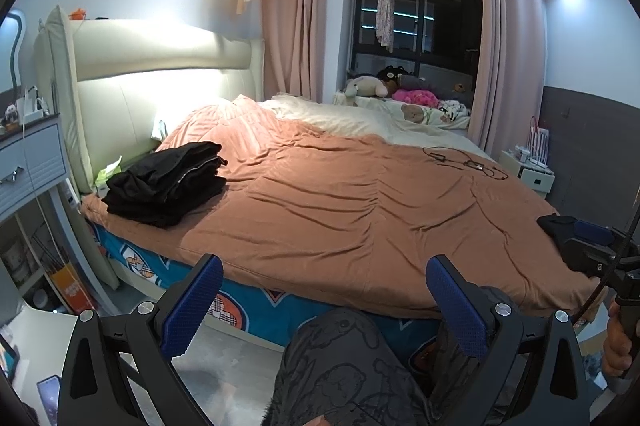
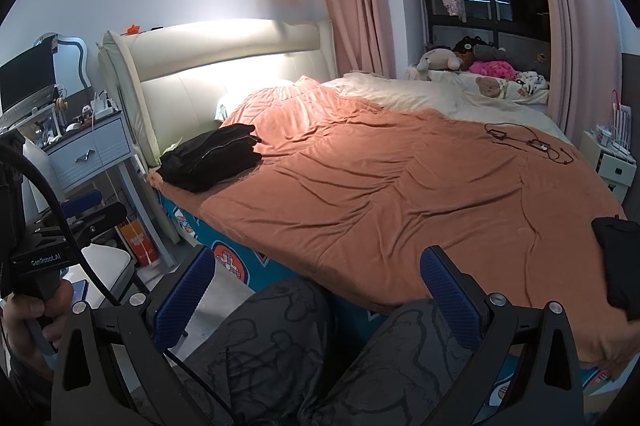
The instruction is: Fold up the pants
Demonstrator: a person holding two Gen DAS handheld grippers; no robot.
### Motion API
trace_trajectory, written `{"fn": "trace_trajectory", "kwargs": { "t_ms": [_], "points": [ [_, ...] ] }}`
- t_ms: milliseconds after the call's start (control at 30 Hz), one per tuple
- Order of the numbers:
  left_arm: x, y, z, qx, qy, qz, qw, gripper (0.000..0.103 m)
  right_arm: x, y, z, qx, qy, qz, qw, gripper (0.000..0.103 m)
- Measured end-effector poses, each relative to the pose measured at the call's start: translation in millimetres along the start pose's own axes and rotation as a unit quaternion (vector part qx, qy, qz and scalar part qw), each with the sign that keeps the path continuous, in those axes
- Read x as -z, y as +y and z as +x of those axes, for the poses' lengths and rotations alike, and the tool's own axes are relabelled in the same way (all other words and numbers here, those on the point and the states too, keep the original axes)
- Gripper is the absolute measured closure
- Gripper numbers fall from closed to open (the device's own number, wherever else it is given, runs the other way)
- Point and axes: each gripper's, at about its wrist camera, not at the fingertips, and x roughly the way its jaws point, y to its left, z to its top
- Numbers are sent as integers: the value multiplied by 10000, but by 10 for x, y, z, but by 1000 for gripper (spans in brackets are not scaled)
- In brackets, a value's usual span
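I have both grippers held low in front of the bed (image 1: pixel 320 210), above my knees, pointing across the orange blanket (image 2: pixel 400 186) toward the headboard (image 1: pixel 160 82) and the curtains (image 1: pixel 292 18). My left gripper (image 1: pixel 324 306) is level and well back from the mattress edge; its blue fingers (image 1: pixel 192 306) stand wide apart with nothing between them. My right gripper (image 2: pixel 316 298) sits in much the same pose, fingers (image 2: pixel 452 298) spread wide and holding nothing, with the near edge of the bed just ahead of the tips.

From the left wrist view I see the right gripper at the far right edge, my right hand (image 1: pixel 618 342) wrapped around its handle. From the right wrist view the left gripper shows at the far left, gripped from below by my left hand (image 2: pixel 32 322), a black cable (image 2: pixel 80 258) looping off it.

The pants (image 1: pixel 168 182) lie folded in a black stack on the blanket at the near left corner of the bed, close to the headboard and beside the nightstand (image 2: pixel 88 150). They are well apart from both grippers. A second dark piece of cloth (image 2: pixel 616 262) lies at the right edge of the bed, near the right gripper; I cannot tell what it is. Some thin wires (image 1: pixel 464 162) lie on the blanket toward the far right, and stuffed toys (image 1: pixel 384 86) are piled by the window.
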Motion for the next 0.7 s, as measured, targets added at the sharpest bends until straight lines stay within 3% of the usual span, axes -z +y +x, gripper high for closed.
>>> {"fn": "trace_trajectory", "kwargs": {
  "t_ms": [700],
  "points": [
    [-32, 52, -21, -96, -59, -60, 9999, 0, 2, 17, -3, 19, -6, -19, 10000, 0]
  ]
}}
